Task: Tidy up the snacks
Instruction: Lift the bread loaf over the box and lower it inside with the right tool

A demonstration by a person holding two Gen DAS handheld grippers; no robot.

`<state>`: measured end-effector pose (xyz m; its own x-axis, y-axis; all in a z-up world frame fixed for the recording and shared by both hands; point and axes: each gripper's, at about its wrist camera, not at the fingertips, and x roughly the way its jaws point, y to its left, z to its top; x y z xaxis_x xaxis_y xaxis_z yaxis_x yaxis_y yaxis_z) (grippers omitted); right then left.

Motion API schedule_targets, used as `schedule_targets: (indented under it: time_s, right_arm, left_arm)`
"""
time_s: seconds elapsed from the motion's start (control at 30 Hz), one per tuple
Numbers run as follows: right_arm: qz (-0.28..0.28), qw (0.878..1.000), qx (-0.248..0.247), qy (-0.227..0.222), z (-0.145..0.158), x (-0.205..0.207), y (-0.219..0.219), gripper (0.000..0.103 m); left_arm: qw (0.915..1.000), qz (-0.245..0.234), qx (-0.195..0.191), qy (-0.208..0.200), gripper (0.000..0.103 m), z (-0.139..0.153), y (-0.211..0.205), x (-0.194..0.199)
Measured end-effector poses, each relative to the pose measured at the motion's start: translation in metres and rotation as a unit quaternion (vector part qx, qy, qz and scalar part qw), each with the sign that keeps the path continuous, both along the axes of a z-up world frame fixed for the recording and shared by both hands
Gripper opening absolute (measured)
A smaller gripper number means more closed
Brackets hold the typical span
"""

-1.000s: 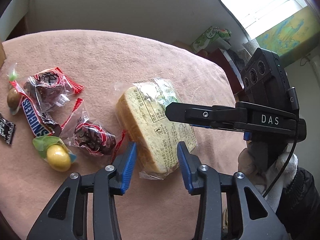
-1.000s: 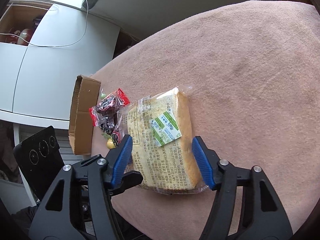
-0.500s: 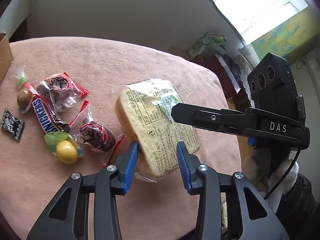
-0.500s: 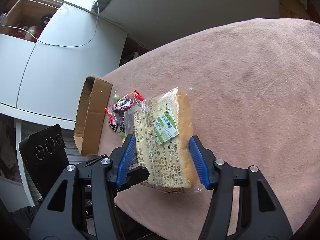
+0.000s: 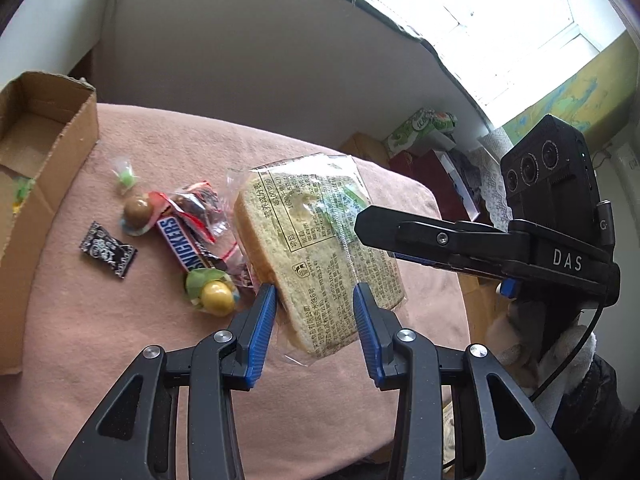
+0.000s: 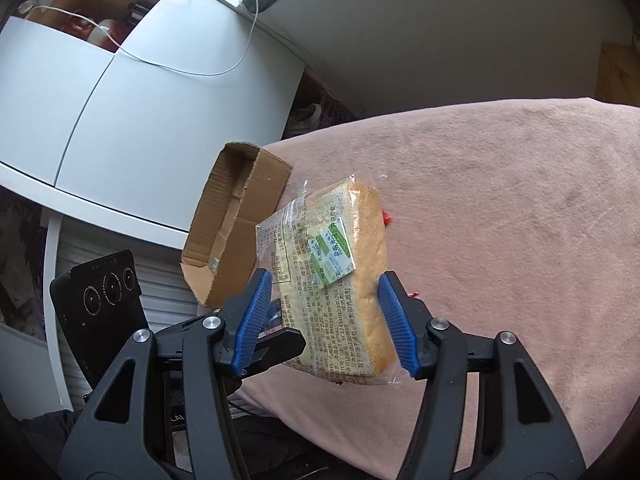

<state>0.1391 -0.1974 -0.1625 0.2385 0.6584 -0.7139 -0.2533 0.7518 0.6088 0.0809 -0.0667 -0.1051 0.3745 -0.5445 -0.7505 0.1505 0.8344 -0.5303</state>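
Observation:
A slice of bread in a clear printed wrapper (image 5: 316,240) hangs tilted above the pink cloth (image 5: 120,340). My left gripper (image 5: 316,316) is shut on its near end. My right gripper (image 6: 324,312) is shut across the width of the bread (image 6: 332,280); in the left wrist view one of its fingers (image 5: 420,236) lies over the bread's right side. Left of the bread lie a Snickers bar (image 5: 180,244), a red-wrapped snack (image 5: 200,204), a yellow ball candy (image 5: 216,300), a brown ball candy (image 5: 138,208), a green candy (image 5: 126,176) and a black sachet (image 5: 108,250).
An open cardboard box (image 5: 76,136) stands at the cloth's left edge, also seen beyond the bread in the right wrist view (image 6: 232,240). A white cabinet (image 6: 140,120) stands past the table. A gloved hand (image 5: 576,344) holds the right gripper. The cloth (image 6: 500,220) spreads to the right.
Both grippers have risen with the bread, lifting it off the cloth and tilting it. The cardboard box has come into the left wrist view.

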Motion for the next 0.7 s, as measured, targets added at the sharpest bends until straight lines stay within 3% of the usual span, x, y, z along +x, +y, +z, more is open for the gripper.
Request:
schedule_targets:
  time_s: [0.33, 0.7]
  right_arm:
    - [0.075, 0.997, 0.001, -0.017, 0.019, 0.01, 0.086, 0.059]
    - [0.147, 0.989, -0.002, -0.017, 0.018, 0.022, 0.18, 0.059]
  left_arm:
    - [0.9965, 0.081, -0.006, -0.022, 0.038, 0.018, 0.071, -0.017]
    - [0.9853, 0.168, 0.004, -0.029, 0.038, 0.023, 0.144, -0.03]
